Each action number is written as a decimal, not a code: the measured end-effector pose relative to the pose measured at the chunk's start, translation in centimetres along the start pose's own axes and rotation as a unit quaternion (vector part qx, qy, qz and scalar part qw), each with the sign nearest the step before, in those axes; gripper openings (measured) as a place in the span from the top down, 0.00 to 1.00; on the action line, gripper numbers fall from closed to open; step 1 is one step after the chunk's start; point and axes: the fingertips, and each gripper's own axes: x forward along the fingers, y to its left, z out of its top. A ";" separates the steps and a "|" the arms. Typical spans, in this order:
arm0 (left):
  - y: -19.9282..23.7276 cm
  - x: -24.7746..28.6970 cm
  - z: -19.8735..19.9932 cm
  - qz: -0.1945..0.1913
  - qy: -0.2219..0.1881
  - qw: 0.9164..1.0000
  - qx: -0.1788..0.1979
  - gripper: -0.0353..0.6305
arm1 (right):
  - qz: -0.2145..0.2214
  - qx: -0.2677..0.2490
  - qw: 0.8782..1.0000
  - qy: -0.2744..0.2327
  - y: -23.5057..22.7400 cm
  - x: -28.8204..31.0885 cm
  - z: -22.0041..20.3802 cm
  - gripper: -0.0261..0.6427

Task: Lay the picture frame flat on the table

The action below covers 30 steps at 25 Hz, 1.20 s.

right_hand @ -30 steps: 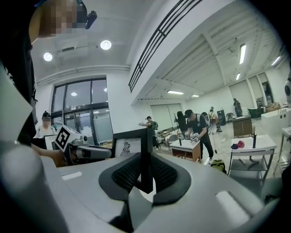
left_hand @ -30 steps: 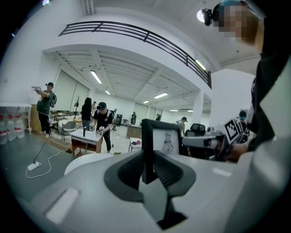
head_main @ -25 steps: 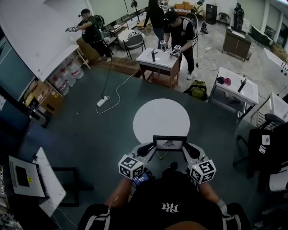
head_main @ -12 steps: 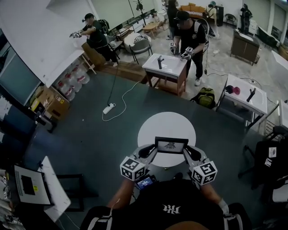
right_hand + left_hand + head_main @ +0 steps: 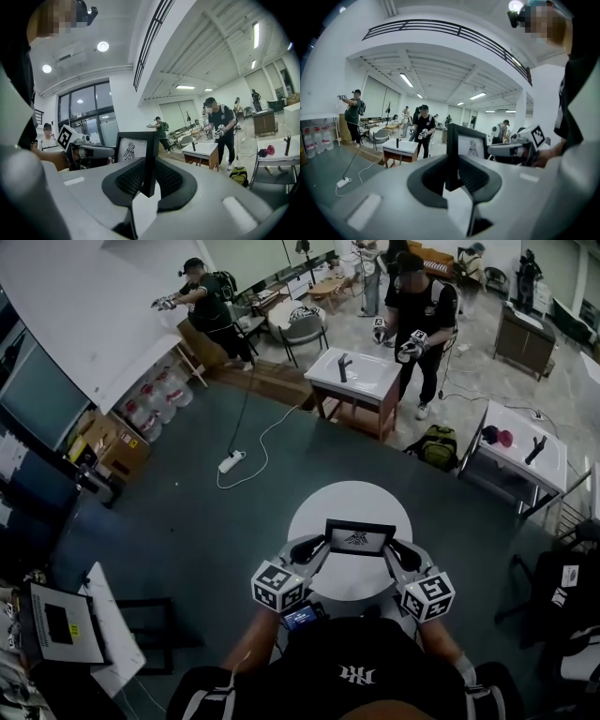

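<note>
A black picture frame (image 5: 359,538) with a white print stands upright, facing away from me, over the near part of the round white table (image 5: 349,502). My left gripper (image 5: 322,546) is shut on its left edge and my right gripper (image 5: 393,548) on its right edge. In the left gripper view the frame (image 5: 471,145) rises from between the jaws of the left gripper (image 5: 452,174), edge on. The right gripper view shows the frame (image 5: 131,150) clamped the same way in the right gripper (image 5: 149,180). Whether its bottom touches the table is hidden.
Dark floor surrounds the table. A white sink stand (image 5: 354,379) with a person behind it is farther ahead, with a green backpack (image 5: 437,445) and a second white table (image 5: 513,443) to the right. A power strip with cable (image 5: 231,462) lies at the left.
The view has moved forward: the round table now lies under the frame instead of ahead of it. Both grippers still hold the frame upright in the same way.
</note>
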 end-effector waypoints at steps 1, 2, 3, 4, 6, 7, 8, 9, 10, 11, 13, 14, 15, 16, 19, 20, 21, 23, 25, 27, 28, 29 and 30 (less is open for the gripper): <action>0.3 0.4 0.3 0.000 0.001 1.000 0.000 0.85 | 0.001 0.001 1.000 0.000 -0.3 0.4 0.3 0.88; 0.5 0.7 0.5 0.001 0.002 1.000 -0.001 0.85 | 0.001 0.001 1.000 0.000 -0.6 0.7 0.5 0.88; 0.7 1.0 0.7 0.001 0.004 1.000 -0.001 0.85 | 0.002 0.002 1.000 0.001 -0.9 0.9 0.7 0.88; 0.8 1.3 0.9 0.000 0.005 1.000 -0.001 0.85 | 0.002 0.002 1.000 0.001 -1.2 1.1 0.9 0.88; 0.9 1.9 1.2 -0.002 0.008 1.000 0.000 0.85 | 0.000 0.004 1.000 -0.002 -1.7 1.3 1.3 0.88; 0.9 2.2 1.3 -0.004 0.010 1.000 0.001 0.85 | -0.003 0.006 1.000 -0.004 -2.0 1.3 1.4 0.88; 1.0 2.5 1.5 -0.007 0.011 1.000 0.003 0.85 | -0.006 0.007 1.000 -0.006 -2.4 1.4 1.6 0.88; 1.0 2.9 1.6 -0.011 0.012 1.000 0.004 0.85 | -0.009 0.009 1.000 -0.009 -2.7 1.5 1.8 0.88; 1.0 3.2 1.8 -0.015 0.014 1.000 0.006 0.85 | -0.012 0.010 1.000 -0.011 -3.0 1.6 2.0 0.88; 1.1 3.4 1.9 -0.018 0.015 1.000 0.008 0.85 | -0.015 0.011 1.000 -0.013 -3.3 1.7 2.1 0.88; 1.3 4.1 2.3 -0.025 0.017 0.999 0.012 0.85 | -0.020 0.012 1.000 -0.013 -3.8 1.7 2.4 0.88; 1.3 4.4 2.5 -0.029 0.017 0.999 0.013 0.85 | -0.023 0.012 1.000 -0.012 -4.0 1.8 2.5 0.88; 1.4 4.8 2.7 -0.033 0.016 0.999 0.014 0.85 | -0.027 0.012 1.000 -0.011 -4.3 1.9 2.5 0.88; 1.6 5.1 2.8 -0.038 0.015 0.999 0.015 0.85 | -0.031 0.012 0.999 -0.010 -4.6 2.0 2.5 0.88; 2.7 5.8 2.6 -0.055 0.017 0.998 0.014 0.85 | -0.045 0.013 0.999 -0.006 -4.9 3.0 2.1 0.88; 3.3 6.1 2.5 -0.061 0.019 0.998 0.014 0.85 | -0.052 0.015 0.999 -0.005 -5.0 3.5 1.9 0.88; 3.9 6.3 2.3 -0.069 0.021 0.997 0.013 0.85 | -0.059 0.016 0.998 -0.004 -5.0 4.0 1.7 0.88; 5.2 6.6 2.0 -0.084 0.026 0.996 0.013 0.85 | -0.076 0.022 0.997 0.001 -5.0 5.2 1.3 0.88; 6.5 6.7 1.6 -0.099 0.034 0.994 0.011 0.85 | -0.093 0.032 0.995 0.007 -4.7 6.3 0.8 0.88; 7.9 7.0 0.9 -0.111 0.046 0.993 0.007 0.85 | -0.109 0.046 0.993 0.014 -4.3 7.3 0.0 0.88; 8.6 7.2 0.4 -0.118 0.053 0.992 0.006 0.85 | -0.115 0.053 0.992 0.019 -4.1 7.9 -0.4 0.88; 9.3 7.5 0.0 -0.125 0.060 0.990 0.004 0.85 | -0.122 0.060 0.990 0.024 -4.0 8.4 -0.9 0.88; 10.0 7.8 -0.5 -0.131 0.067 0.989 0.002 0.85 | -0.129 0.066 0.989 0.030 -4.0 9.0 -1.4 0.88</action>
